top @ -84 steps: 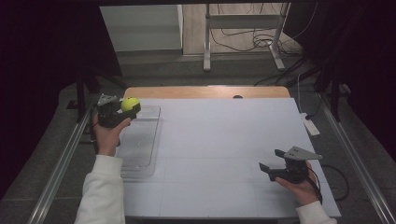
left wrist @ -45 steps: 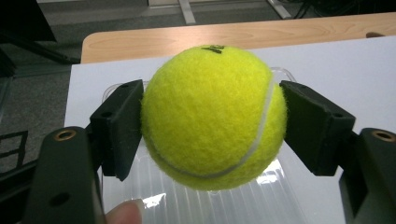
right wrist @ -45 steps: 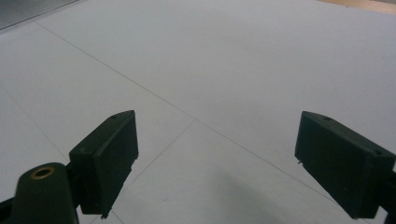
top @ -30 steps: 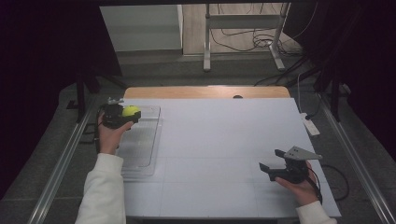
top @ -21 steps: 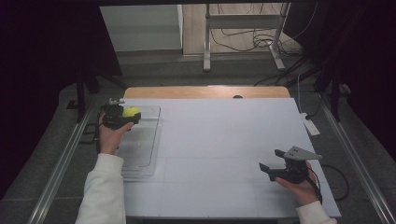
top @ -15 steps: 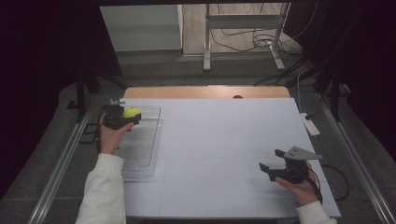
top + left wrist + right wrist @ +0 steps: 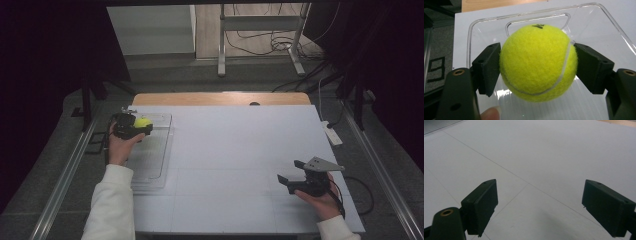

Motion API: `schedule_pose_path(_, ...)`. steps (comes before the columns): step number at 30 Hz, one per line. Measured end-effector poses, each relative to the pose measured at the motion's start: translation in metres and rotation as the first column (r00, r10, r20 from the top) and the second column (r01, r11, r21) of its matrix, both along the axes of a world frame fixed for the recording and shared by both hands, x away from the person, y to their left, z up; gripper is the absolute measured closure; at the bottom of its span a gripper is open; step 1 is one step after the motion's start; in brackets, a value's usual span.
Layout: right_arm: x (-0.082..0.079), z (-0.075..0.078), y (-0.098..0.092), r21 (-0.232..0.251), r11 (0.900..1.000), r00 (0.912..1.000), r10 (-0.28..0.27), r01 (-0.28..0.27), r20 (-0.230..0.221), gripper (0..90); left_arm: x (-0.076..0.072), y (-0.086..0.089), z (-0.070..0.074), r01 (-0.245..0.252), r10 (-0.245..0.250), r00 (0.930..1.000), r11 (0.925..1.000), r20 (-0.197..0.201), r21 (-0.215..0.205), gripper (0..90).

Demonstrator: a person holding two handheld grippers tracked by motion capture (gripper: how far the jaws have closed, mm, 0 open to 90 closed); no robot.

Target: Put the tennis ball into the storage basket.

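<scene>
While left gripper (image 7: 536, 72) fingers pinch ball (image 7: 538, 60) over tray's (image 7: 159, 150) far end, right gripper (image 7: 292, 179) idles spread above bench (image 7: 240, 150); placing likely next: lower, then release

White table (image 7: 240, 150) w/ clear tray (image 7: 155, 160) at left edge.

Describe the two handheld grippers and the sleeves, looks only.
Both are black. The left gripper has blocky black fingers with brass-ringed holes. The right gripper carries a grey three-cornered plate and a trailing black cable. Both sleeves are white.
</scene>
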State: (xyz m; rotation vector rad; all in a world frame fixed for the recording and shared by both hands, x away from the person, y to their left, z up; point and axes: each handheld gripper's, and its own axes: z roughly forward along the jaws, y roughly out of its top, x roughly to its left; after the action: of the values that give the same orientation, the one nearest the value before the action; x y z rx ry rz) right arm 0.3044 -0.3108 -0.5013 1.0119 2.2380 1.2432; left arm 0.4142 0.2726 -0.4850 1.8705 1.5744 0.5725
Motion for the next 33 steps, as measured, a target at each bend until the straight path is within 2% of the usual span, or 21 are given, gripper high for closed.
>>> schedule_pose_path(17,0.000,-0.001,0.000,0.001,1.000,1.0000,0.001,-0.001,-0.001,14.0,0.006,-0.004,-0.009,-0.008,0.010,0.9995,0.9981,-0.029,0.061,26.7)
schedule_pose_path(22,0.000,-0.001,0.000,0.001,1.000,1.0000,0.000,0.000,-0.001,14.0,0.008,-0.006,-0.012,-0.010,0.014,0.9991,0.9957,-0.041,0.092,26.6)
schedule_pose_path(33,0.001,-0.001,0.000,0.001,1.000,1.0000,0.001,-0.001,-0.002,14.0,0.010,-0.009,-0.017,-0.009,0.017,0.9975,0.9922,-0.068,0.124,26.4)
